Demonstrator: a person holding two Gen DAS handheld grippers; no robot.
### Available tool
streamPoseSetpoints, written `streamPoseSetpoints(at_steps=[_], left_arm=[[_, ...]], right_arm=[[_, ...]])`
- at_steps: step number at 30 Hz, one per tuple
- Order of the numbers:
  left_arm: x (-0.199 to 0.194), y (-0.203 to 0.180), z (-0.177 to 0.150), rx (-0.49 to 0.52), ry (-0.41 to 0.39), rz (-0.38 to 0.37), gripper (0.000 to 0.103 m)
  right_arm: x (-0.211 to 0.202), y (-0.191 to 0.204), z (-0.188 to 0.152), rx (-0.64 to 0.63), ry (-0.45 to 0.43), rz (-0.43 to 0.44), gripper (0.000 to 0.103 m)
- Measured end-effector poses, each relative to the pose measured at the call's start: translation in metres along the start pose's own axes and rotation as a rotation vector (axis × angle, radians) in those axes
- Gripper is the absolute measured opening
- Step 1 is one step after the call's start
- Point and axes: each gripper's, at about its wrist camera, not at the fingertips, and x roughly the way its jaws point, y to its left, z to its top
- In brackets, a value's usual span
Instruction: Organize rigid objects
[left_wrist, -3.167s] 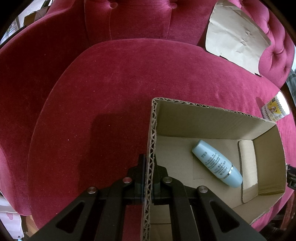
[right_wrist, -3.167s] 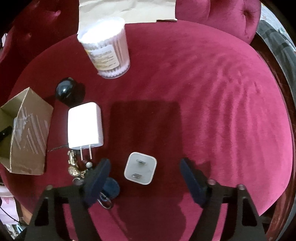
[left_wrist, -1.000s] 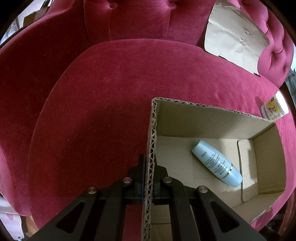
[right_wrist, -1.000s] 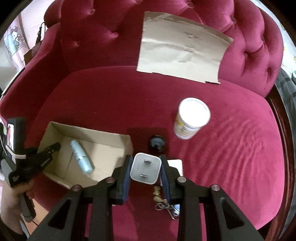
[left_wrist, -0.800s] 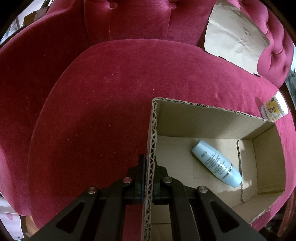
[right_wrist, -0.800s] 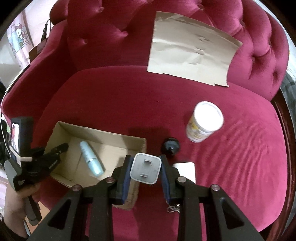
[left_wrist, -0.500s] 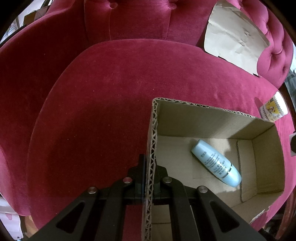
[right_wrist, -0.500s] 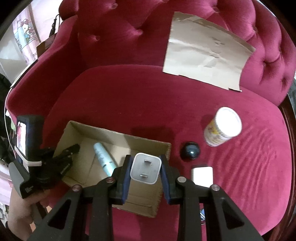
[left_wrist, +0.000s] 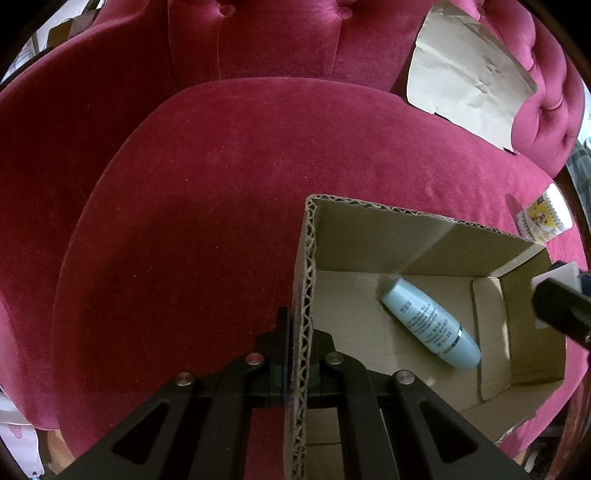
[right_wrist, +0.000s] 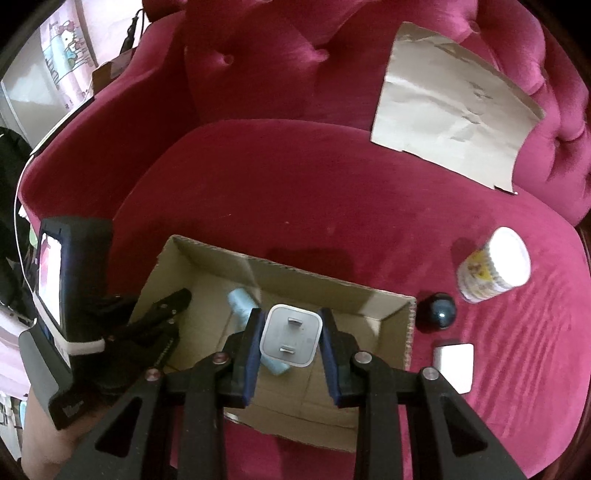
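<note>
An open cardboard box (right_wrist: 207, 254) (left_wrist: 388, 236) sits on the red velvet seat. My left gripper (left_wrist: 297, 332) is shut on the box's left wall, one finger on each side. A light blue bottle (left_wrist: 430, 323) (right_wrist: 242, 301) lies on the box floor. My right gripper (right_wrist: 291, 334) is shut on a small white plug adapter (right_wrist: 291, 336), prongs toward the camera, held above the box's open top. In the left wrist view the right gripper (left_wrist: 561, 306) and the adapter (left_wrist: 556, 277) show at the right edge, over the box's right wall.
On the seat right of the box stand a cotton swab tub (right_wrist: 493, 264) (left_wrist: 545, 218), a dark ball (right_wrist: 441, 310) and a larger white charger (right_wrist: 454, 363). A flat cardboard sheet (right_wrist: 454, 99) leans on the tufted backrest. A person's hand (right_wrist: 48, 435) holds the left gripper.
My right gripper has carried the adapter leftward from beside the box to over its open top. It now enters the left wrist view's right edge. The left gripper has stayed put.
</note>
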Motion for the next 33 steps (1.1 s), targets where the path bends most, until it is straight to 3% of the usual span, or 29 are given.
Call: streamPoseSetpoints(at_steps=[11,31,32,33], left_arm=[[0.0,0.001,0.001,0.01,0.003,-0.003,0.004],[0.0,0.0,0.002,0.019,0.005,-0.004,0.004],[0.0,0.0,0.002,0.02,0.005,-0.004,0.004],[0.0,0.0,0.002,0.021,0.005,-0.003,0.004]], right_arm=[[0.017,0.016,0.004,-0.013,0.0,0.061,0.031],[0.031,0.027,0.003,-0.023,0.011,0.091,0.031],[0.03,0.027,0.003,-0.026,0.008,0.09,0.032],[0.029,0.027,0.004,-0.03,0.005,0.093,0.043]])
